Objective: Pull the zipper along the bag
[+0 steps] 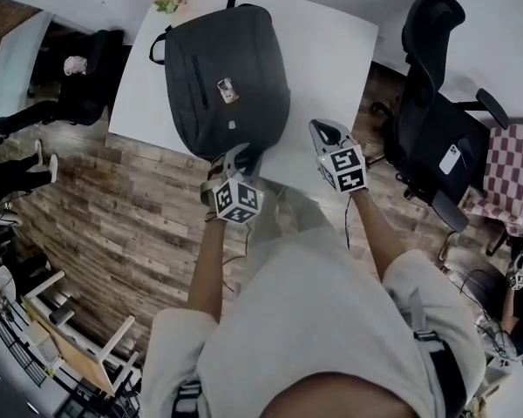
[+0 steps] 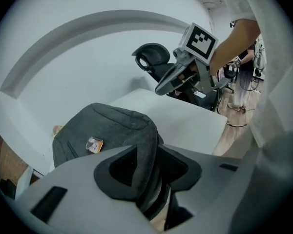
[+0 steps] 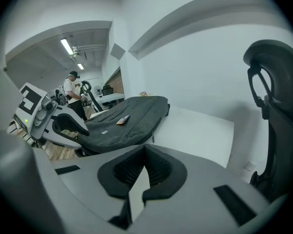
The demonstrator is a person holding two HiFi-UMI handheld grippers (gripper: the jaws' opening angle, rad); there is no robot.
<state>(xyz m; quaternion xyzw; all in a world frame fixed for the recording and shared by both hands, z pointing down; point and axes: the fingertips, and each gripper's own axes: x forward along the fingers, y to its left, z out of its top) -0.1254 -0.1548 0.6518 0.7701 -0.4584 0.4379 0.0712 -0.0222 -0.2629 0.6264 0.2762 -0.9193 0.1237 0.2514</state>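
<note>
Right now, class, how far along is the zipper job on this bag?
Done: the bag lies on the table, its near edge between the open jaws of the left claw. In hand: nothing gripped; the right claw is shut and empty beside the bag. Left: probably the pull itself; how far it is zipped can't be told.

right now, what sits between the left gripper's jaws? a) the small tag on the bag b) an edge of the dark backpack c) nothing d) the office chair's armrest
b: in the left gripper view a ridge of the backpack rises between the jaws of the left gripper, which stand apart around it.
</note>
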